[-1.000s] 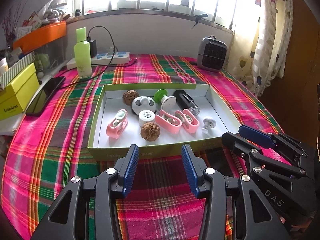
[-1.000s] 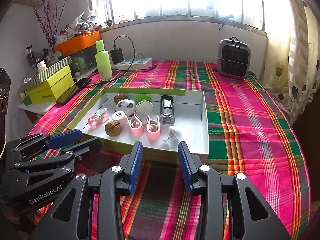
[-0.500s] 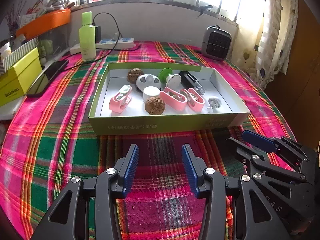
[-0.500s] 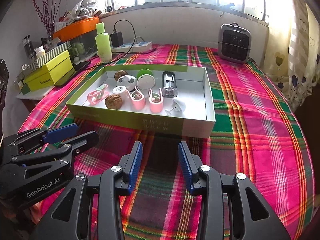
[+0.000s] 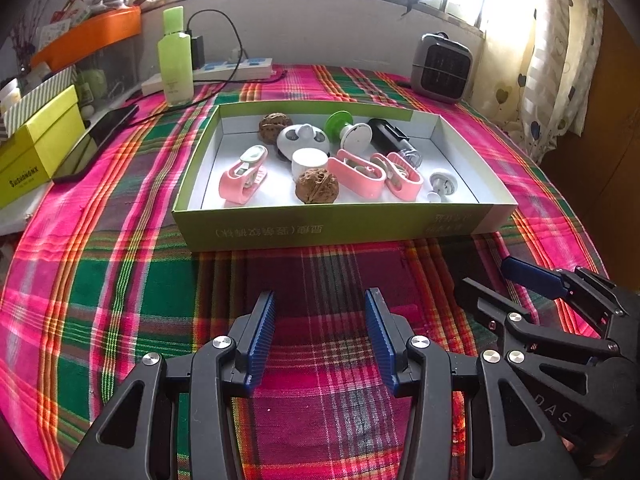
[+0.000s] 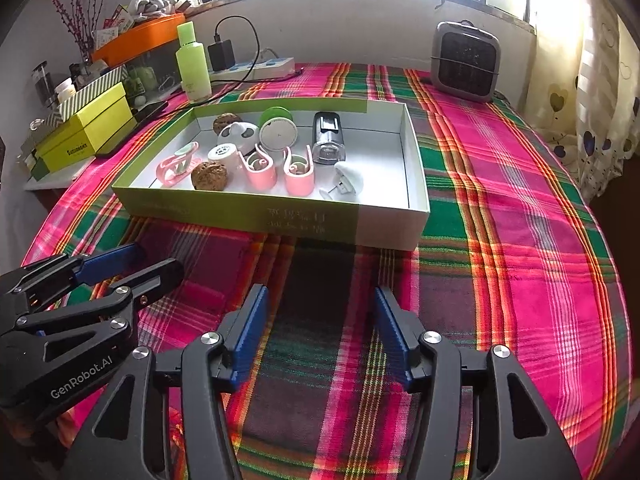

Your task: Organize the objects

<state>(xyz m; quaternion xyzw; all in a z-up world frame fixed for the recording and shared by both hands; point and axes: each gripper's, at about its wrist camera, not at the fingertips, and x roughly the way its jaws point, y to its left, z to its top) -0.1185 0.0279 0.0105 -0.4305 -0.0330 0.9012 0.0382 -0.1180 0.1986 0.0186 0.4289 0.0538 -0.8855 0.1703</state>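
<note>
plaid cloth [image 5: 120,280] in pink, green and orange over the whole bench. on it, near the middle, a shallow green box [image 5: 328,228] with a white inside, holding all the small things: two walnuts, one at the back left [image 5: 275,126] and one at the front [image 5: 317,186]; three pink clips, one on the left [image 5: 243,179] and two side by side right of the front walnut [image 5: 358,174] [image 5: 400,176]; a white round case with grey ovals [image 5: 303,140]; a small white cylinder [image 5: 309,162] just behind the front walnut; a green-and-white suction cup [image 5: 348,132]; a black and clear gadget [image 5: 394,142] at the back right; a white suction hook [image 5: 440,188] at the front right. right half of the box floor bare in the right wrist view. left tool [image 5: 320,338] low over the cloth just short of the box's near wall, blue pads partly apart, nothing between them but fabric. right tool [image 6: 320,334] beside it, likewise short of the box, jaws having just been opening and now wider apart than the left's, holding nothing. each tool visible at the edge of the other's view, apart from one another. beyond the box, a green bottle [image 5: 175,58], a white power strip [image 5: 224,72] with a black charger plugged in, a grey heater [image 5: 440,66] at the far right, a dark phone [image 5: 98,140] and a yellow box [image 5: 36,152] at the left edge.
</note>
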